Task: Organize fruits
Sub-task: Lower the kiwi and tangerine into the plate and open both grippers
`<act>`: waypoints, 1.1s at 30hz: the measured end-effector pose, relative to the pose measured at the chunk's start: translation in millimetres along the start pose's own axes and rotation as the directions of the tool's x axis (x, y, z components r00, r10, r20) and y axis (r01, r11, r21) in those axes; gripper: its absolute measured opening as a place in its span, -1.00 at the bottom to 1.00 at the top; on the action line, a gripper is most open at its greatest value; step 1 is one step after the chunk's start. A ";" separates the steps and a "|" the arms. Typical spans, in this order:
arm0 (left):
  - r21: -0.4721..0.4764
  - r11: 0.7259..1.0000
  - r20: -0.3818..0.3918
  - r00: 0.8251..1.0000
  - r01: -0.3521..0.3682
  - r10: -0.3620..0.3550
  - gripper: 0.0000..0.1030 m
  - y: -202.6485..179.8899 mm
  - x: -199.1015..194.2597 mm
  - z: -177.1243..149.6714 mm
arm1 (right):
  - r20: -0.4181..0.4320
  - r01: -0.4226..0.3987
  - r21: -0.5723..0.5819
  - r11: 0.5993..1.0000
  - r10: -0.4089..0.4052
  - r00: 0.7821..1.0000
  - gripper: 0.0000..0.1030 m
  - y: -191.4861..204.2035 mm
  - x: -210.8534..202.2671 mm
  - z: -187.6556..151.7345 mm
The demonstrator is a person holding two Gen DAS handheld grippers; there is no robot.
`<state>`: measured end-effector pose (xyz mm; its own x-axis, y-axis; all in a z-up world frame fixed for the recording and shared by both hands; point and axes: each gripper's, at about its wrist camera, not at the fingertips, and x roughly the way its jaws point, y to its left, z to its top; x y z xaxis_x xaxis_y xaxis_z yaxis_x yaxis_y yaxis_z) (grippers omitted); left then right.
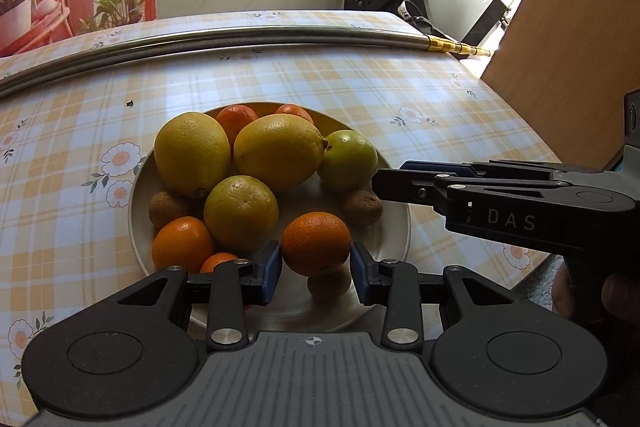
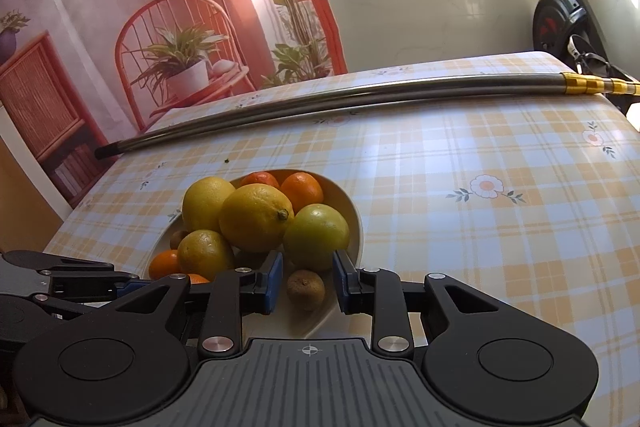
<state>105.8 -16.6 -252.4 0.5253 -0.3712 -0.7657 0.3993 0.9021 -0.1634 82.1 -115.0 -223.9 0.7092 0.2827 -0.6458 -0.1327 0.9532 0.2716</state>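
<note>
Orange is what we notice first from the left wrist: a mandarin [image 1: 316, 243] sits squarely between the blue pads of our left gripper [image 1: 316, 269], both pads right up against its sides, so it looks clamped, though we can't swear to real pressure. It's at 6 o'clock on the white plate [image 1: 396, 227], with a kiwi [image 1: 328, 285] just under it. Behind, two big lemons [image 1: 192, 153] lean together, a yellow-green citrus [image 1: 240, 213] sits in the middle, and a green fruit [image 1: 348, 161] is at 2 o'clock. Our right gripper [image 1: 380, 181] comes in from 3 o'clock, tips near another kiwi [image 1: 362, 207]. From the right wrist, our right gripper [image 2: 308, 279] is spread wide with nothing in it; that kiwi [image 2: 306, 289] lies loose in the gap on the plate [image 2: 356, 223], touching neither pad. The green fruit [image 2: 316, 237] sits just past the tips. A metal pole [image 2: 360, 97] lies across the checked tablecloth [image 2: 480, 247] at 12 o'clock.
</note>
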 end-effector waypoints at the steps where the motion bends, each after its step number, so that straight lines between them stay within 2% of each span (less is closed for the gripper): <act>1: 0.002 1.000 0.006 1.000 -0.002 0.002 -0.24 -0.5 -0.8 -0.2 | 0.000 0.000 0.000 1.000 0.000 1.000 -0.49 -0.2 0.1 -0.1; 5: 0.044 0.999 0.039 0.999 -0.014 0.012 -0.24 -4.0 -3.8 5.7 | 0.003 0.000 0.001 1.000 0.000 1.000 -0.49 0.1 -0.5 -0.8; 8: 0.059 0.998 0.032 0.999 -0.014 0.012 -0.24 -7.0 -0.4 6.6 | 0.006 -0.001 0.009 1.000 0.001 1.000 -0.49 -0.3 -1.0 -1.1; 16: 0.002 1.000 0.063 0.998 -0.019 0.019 -0.24 0.9 -7.3 4.4 | -0.005 0.001 0.009 1.000 -0.001 1.000 -0.49 0.5 0.3 -1.5; 26: -0.106 0.992 0.141 0.987 -0.065 0.080 -0.24 17.7 -26.6 4.4 | -0.013 0.016 -0.003 1.000 -0.016 1.000 -0.40 2.9 0.8 -1.0; 29: -0.151 0.985 0.155 0.982 -0.085 0.108 -0.13 25.3 -31.8 5.4 | -0.020 0.029 -0.015 0.999 -0.029 0.999 -0.35 6.1 0.5 -0.4; 31: -0.183 0.979 0.170 0.978 -0.090 0.122 0.14 30.8 -36.2 5.5 | -0.017 0.037 -0.031 0.999 -0.038 0.999 -0.28 9.8 -0.9 0.5; 33: -0.200 0.975 0.175 0.976 -0.093 0.129 0.14 33.7 -38.5 5.8 | -0.011 0.045 -0.041 0.998 -0.045 0.999 -0.20 12.7 -2.9 1.0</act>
<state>103.4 26.8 -224.9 0.6957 -0.2842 -0.6597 0.1904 0.9585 -0.2121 79.0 -103.8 -217.9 0.7068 0.2407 -0.6652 -0.1293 0.9685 0.2130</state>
